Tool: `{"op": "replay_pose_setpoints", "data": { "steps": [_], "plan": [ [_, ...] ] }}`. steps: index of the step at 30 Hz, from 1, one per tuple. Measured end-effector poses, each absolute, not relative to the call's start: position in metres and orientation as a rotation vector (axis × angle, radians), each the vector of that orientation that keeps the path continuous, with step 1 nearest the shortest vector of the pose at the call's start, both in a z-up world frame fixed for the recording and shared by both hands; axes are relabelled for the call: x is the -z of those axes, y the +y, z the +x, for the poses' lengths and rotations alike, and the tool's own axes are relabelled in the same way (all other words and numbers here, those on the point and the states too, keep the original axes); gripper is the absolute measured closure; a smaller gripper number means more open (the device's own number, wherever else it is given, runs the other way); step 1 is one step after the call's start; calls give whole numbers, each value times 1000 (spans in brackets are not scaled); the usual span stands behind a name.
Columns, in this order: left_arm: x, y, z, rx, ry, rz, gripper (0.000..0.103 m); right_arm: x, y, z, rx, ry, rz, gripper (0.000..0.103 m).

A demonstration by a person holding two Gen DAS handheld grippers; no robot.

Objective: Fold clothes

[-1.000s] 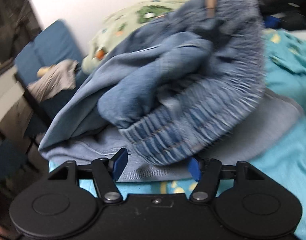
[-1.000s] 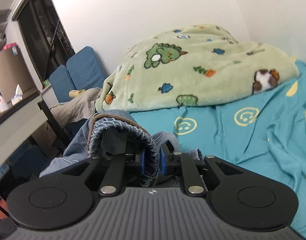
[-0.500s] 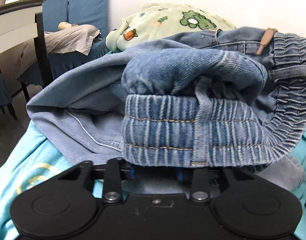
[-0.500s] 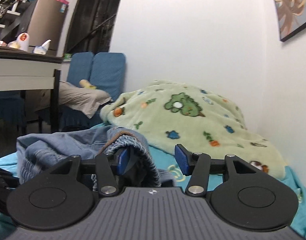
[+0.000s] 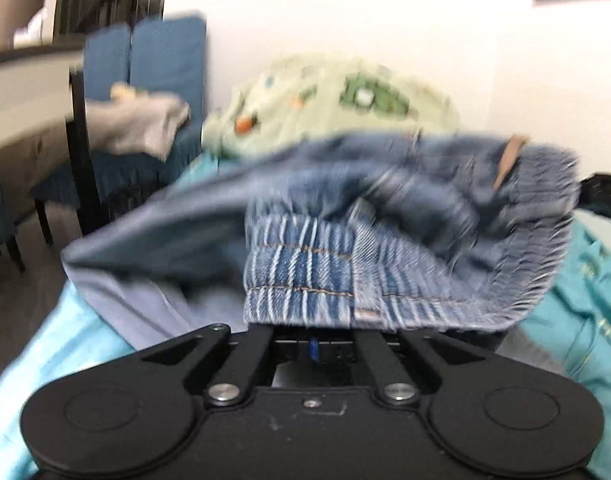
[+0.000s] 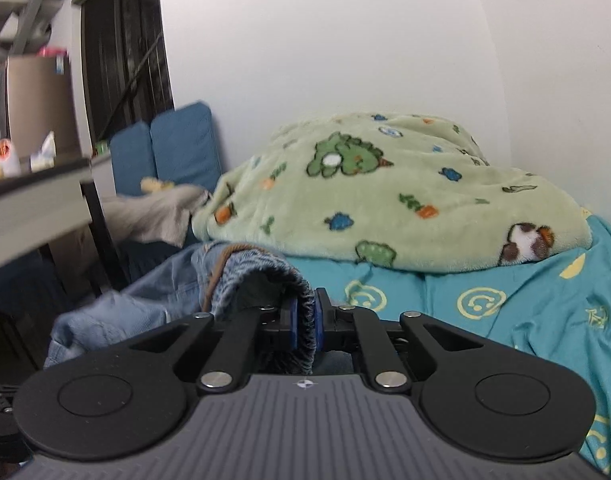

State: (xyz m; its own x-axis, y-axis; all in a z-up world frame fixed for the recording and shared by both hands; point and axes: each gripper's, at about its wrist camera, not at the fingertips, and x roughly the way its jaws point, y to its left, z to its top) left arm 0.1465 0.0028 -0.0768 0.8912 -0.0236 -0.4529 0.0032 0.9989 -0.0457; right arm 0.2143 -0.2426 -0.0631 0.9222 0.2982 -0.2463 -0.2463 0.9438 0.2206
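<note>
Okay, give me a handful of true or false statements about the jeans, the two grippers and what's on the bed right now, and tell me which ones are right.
1. The right gripper is clamped on the elastic waistband of the jeans. True.
2. The left gripper stands wide open with nothing near it. False: it is closed, with the ribbed waistband draped right over its tips.
3. The bedsheet is plain white. False: it is teal with yellow smiley faces.
4. A green blanket printed with cartoon animals lies bunched on the bed behind the jeans. True.
5. The jeans are neatly folded flat. False: they are bunched and lifted between the two grippers.
</note>
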Motion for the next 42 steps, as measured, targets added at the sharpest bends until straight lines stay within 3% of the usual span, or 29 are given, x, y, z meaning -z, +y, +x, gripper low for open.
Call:
{"op": "replay_pose_setpoints", "data": {
  "steps": [9, 14, 18, 20, 22, 25, 29, 33, 35, 37, 42],
  "plan": [
    [9, -34, 84, 222, 279, 3, 103, 14, -278, 202, -281, 189, 375, 103],
    [35, -50, 99, 243, 414, 56, 103, 7, -324, 207, -213, 190, 483, 103],
    [54, -45, 104, 207, 517, 130, 97, 29, -338, 209, -218, 256, 488, 103],
    [56, -40, 103, 190, 547, 122, 88, 44, -332, 216, -233, 321, 470, 103],
    [57, -34, 99, 175, 563, 121, 58, 62, -320, 221, -249, 379, 422, 96],
    [59, -30, 88, 151, 597, 144, 47, 90, -299, 226, -278, 480, 344, 87],
    [74, -32, 93, 116, 686, 196, 46, 112, -268, 224, -318, 540, 175, 59],
    [96, -31, 118, 43, 788, 205, 48, 109, -266, 225, -346, 506, 156, 55],
    [108, -27, 131, 8, 829, 178, 49, 103, -268, 226, -335, 441, 156, 55],
    [115, -21, 143, -12, 849, 118, 59, 99, -268, 227, -341, 389, 161, 55],
    [119, -10, 151, -54, 817, 27, 63, 92, -259, 231, -404, 318, 167, 72]
  ]
}}
